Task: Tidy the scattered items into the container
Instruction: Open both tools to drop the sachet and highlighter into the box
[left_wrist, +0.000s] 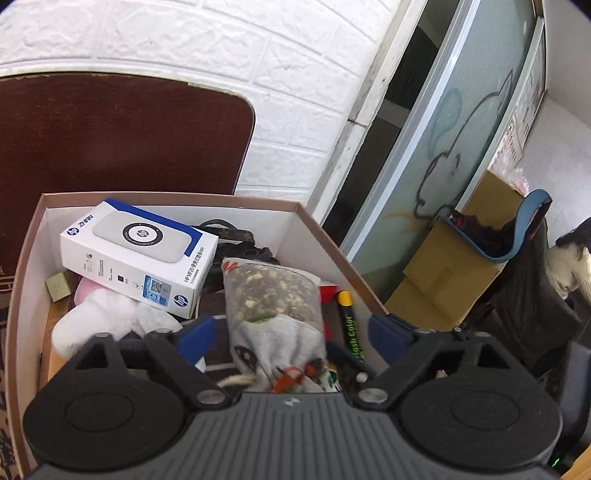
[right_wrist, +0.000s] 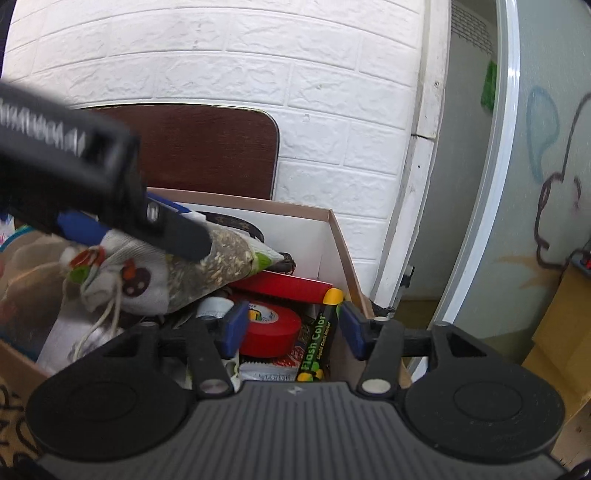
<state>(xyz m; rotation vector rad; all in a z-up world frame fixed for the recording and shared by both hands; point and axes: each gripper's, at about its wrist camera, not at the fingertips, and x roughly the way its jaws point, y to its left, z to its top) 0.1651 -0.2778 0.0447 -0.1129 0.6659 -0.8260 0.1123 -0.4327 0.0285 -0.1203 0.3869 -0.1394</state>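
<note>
My left gripper (left_wrist: 291, 332) hangs over the brown cardboard box with white inner walls (left_wrist: 321, 236), its blue-padded fingers (left_wrist: 197, 332) spread wide apart, and between them, touching neither pad as far as I can see, lies the drawstring cloth pouch with a clear window full of seeds and grain (left_wrist: 275, 302), resting inside the box on top of the other things. Toward the far left corner of the box sits a white and blue HP carton (left_wrist: 142, 254), tilted on a heap of white and pink soft cloth (left_wrist: 107, 314), with a small tan square packet (left_wrist: 58, 286) against the left wall. Behind the pouch a dark strap (left_wrist: 236, 236) curls along the back wall. By the right wall of the box lies a black marker with a yellow cap and green "Flash Color" lettering (right_wrist: 321, 332), and just left of it a roll of red tape (right_wrist: 271, 328) with a flat red box (right_wrist: 284, 286) behind it. My right gripper (right_wrist: 290, 330) hovers over that right end of the box, its fingers (right_wrist: 232, 328) parted and empty. From the right wrist view my left gripper crosses in front as a blurred black shape and covers part of the pouch; the lower layer of the box is mostly buried and I cannot make out what lies there.
</note>
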